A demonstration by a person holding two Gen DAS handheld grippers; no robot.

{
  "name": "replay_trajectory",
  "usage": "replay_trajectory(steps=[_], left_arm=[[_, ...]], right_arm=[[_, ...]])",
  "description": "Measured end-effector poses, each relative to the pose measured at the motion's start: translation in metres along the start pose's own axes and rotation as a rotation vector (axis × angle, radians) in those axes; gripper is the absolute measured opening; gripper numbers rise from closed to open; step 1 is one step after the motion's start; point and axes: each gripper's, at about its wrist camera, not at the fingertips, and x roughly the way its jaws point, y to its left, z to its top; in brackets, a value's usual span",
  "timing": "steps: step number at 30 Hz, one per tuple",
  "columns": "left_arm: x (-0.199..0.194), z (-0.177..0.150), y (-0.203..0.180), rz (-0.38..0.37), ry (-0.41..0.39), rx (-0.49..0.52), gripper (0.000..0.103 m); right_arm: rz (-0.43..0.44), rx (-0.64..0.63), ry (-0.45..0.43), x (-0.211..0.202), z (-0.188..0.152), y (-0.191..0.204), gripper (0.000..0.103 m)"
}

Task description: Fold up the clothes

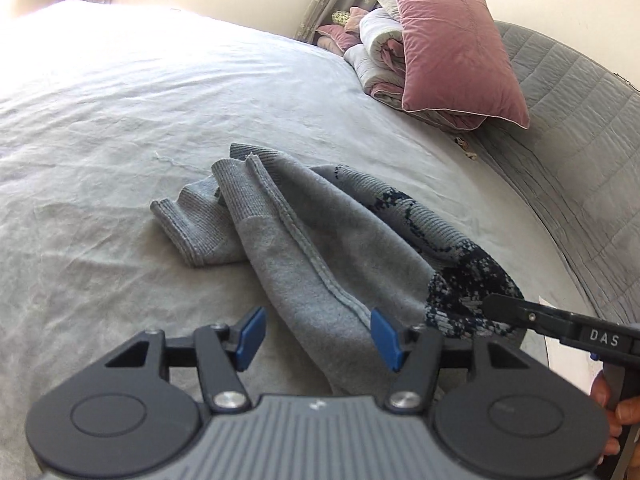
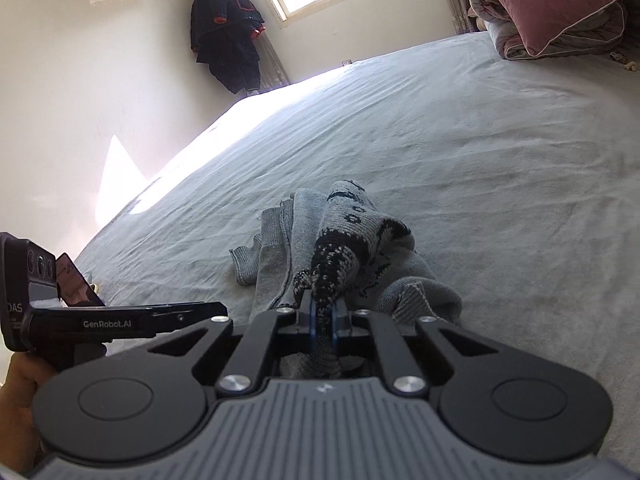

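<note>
Now, view by view.

Left wrist view, sweater: a grey knit sweater lies bunched on the grey bed sheet; its long axis runs from the ribbed cuffs at 11 o'clock to the dark patterned end at 4 o'clock.
Left wrist view, left gripper: the left gripper has its blue pads apart and holds nothing; the plain grey edge of the sweater lies just ahead of the right-hand pad, at about 1 o'clock from the gap.
Left wrist view, right gripper: the right gripper comes in from 3 o'clock with its tip on the patterned end.
Left wrist view, background: a pink pillow sits on folded bedding at 1 o'clock, well apart.

Right wrist view, right gripper: the right gripper is clamped on a dark patterned fold of the sweater, which stretches away toward 12 o'clock.
Right wrist view, left gripper: its body lies at 9 o'clock, close beside.

Judgement: the left gripper is nearer the free grey edge and probably needs to pinch it next.
</note>
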Motion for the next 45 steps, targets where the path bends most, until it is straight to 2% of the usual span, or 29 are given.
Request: replay_trajectory(steps=[5, 8, 9, 11, 13, 15, 17, 19, 21, 22, 25, 30, 35, 37, 39, 42, 45], left_arm=[[0.026, 0.002, 0.001, 0.054, 0.022, -0.080, 0.058], [0.034, -0.003, 0.002, 0.108, -0.009, -0.109, 0.054], [0.037, -0.006, 0.001, 0.124, -0.012, -0.103, 0.035], [0.039, -0.010, -0.001, 0.126, -0.012, -0.094, 0.004], [0.031, -0.014, -0.005, 0.121, -0.042, -0.090, 0.004], [0.017, -0.018, -0.011, 0.108, -0.076, -0.081, 0.004], [0.001, -0.022, -0.019, 0.102, -0.107, -0.069, 0.004], [-0.015, -0.026, -0.029, 0.110, -0.132, -0.028, 0.004], [-0.029, -0.030, -0.041, 0.109, -0.144, 0.016, 0.004], [-0.035, -0.032, -0.046, 0.099, -0.146, 0.027, 0.004], [-0.052, -0.045, -0.063, 0.070, -0.148, 0.053, 0.004], [-0.071, -0.075, -0.095, 0.050, -0.137, 0.130, 0.003], [-0.084, -0.095, -0.117, 0.020, -0.111, 0.154, 0.003], [-0.090, -0.103, -0.127, -0.001, -0.100, 0.164, 0.003], [-0.094, -0.112, -0.138, -0.024, -0.088, 0.186, 0.003], [-0.098, -0.123, -0.152, -0.054, -0.062, 0.217, 0.003], [-0.095, -0.132, -0.161, -0.086, -0.015, 0.228, 0.003]], right_arm=[[0.001, -0.001, 0.028, -0.001, -0.005, -0.004, 0.008], [0.018, -0.010, 0.036, -0.002, -0.006, -0.005, 0.008], [0.019, -0.009, 0.037, -0.003, -0.005, -0.006, 0.008], [0.022, -0.002, 0.040, -0.003, -0.004, -0.009, 0.008], [0.025, 0.009, 0.047, -0.001, -0.004, -0.013, 0.009], [0.028, 0.012, 0.053, 0.000, -0.005, -0.016, 0.016], [0.030, -0.005, 0.056, 0.000, -0.004, -0.016, 0.017], [0.039, -0.028, 0.051, 0.000, -0.002, -0.013, 0.024], [0.046, -0.037, 0.026, -0.003, 0.000, -0.012, 0.057], [0.053, -0.037, 0.016, -0.004, 0.000, -0.012, 0.060], [0.069, -0.016, 0.025, -0.006, 0.001, -0.016, 0.061], [0.048, -0.013, 0.030, -0.013, -0.002, -0.023, 0.061], [0.053, -0.011, 0.036, -0.023, -0.005, -0.028, 0.061], [0.084, -0.004, 0.057, -0.025, -0.006, -0.030, 0.061], [0.120, -0.009, 0.087, -0.026, -0.007, -0.029, 0.066], [0.163, -0.016, 0.118, -0.028, -0.009, -0.027, 0.066], [0.245, -0.023, 0.155, -0.029, -0.011, -0.024, 0.066]])
